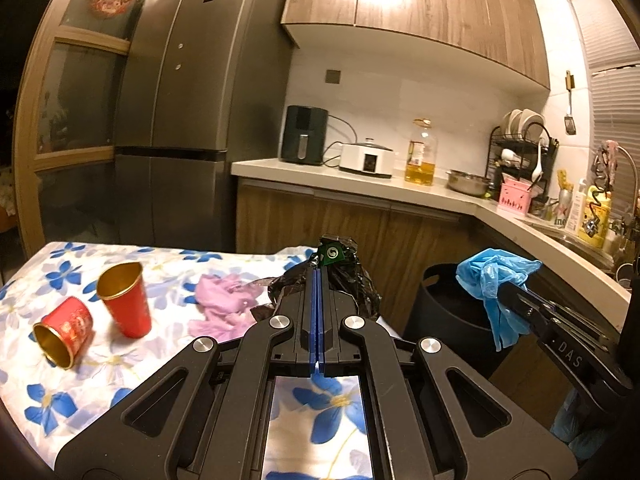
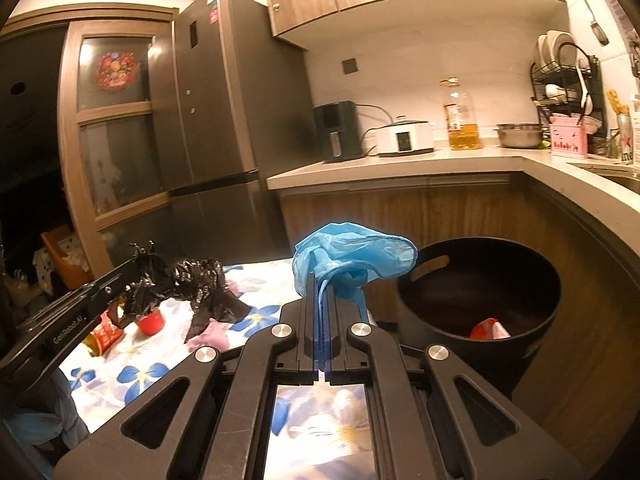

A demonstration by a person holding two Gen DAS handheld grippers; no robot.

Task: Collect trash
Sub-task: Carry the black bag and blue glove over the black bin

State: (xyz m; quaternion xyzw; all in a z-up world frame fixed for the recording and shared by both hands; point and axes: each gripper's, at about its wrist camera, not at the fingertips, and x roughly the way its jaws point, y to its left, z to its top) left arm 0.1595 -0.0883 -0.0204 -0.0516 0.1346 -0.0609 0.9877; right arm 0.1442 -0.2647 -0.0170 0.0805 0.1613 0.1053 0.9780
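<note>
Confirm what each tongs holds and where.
Left tongs pinch the crumpled black plastic bag at a bunched fold. Right tongs pinch the blue plastic bag by its gathered lower part.

Blue-flowered white cloth (image 1: pixel 120 376) on the desk; red cups (image 1: pixel 126 300) with gold insides; blue bag (image 2: pixel 348 256); black bag (image 1: pixel 352 276); black bin (image 2: pixel 480 292).

The black bin (image 2: pixel 480 304) stands open-topped just off the table's (image 1: pixel 168 264) corner, hemmed by the curved counter (image 2: pixel 600 208) and the cabinet fronts behind it; inside lies only a red scrap (image 2: pixel 490 329) low at the bottom. On the flowered cloth, an upright red cup (image 1: pixel 126 300), a tipped red cup (image 1: pixel 66 332) and a pink rag (image 1: pixel 224 304) take up the left and middle, with bare cloth along the near edge. Crumpled black plastic (image 1: pixel 340 276) hangs in front of the rag.
</note>
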